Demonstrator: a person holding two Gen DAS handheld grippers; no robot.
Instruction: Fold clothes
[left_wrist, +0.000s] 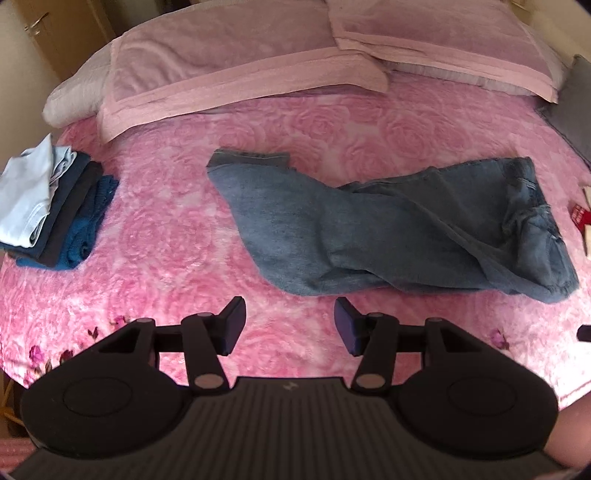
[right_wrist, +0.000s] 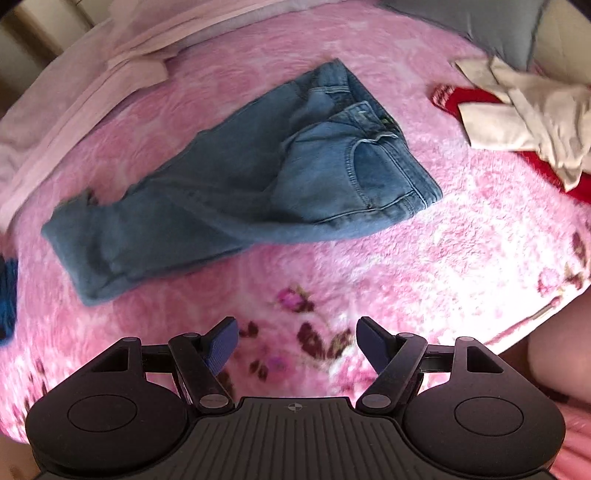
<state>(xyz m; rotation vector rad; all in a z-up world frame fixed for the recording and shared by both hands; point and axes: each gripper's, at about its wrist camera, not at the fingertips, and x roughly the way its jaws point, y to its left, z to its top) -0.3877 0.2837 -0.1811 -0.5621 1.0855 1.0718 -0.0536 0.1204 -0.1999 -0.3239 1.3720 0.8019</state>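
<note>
While both grippers hang over the near edge of the bed, the jeans (left_wrist: 399, 236) lie mid-bed on the pink rose-print blanket (left_wrist: 177, 229), untouched. Denim is folded lengthwise, legs stacked and rumpled; hems point toward the left side, waistband and pocket end toward the right. Right wrist view shows the same jeans (right_wrist: 258, 184) running diagonally, back pocket facing up, waistband at the far right end.

Left gripper (left_wrist: 290, 325): fingers spread wide, nothing between them, above bare blanket just short of the jeans' near edge. Right gripper (right_wrist: 297, 345): fingers also spread wide, empty, over the dark floral border of the blanket, apart from the denim.

Folded stack (left_wrist: 55, 210) sits at the left side of the bed: light blue on top, dark navy and teal-blue pieces below. Unfolded pile at the right: a cream garment (right_wrist: 524, 110) lying on a red one (right_wrist: 476, 99). Pink pillows (left_wrist: 236, 70) line the head of the bed, grey cushion (right_wrist: 476, 22) at the far right corner.
</note>
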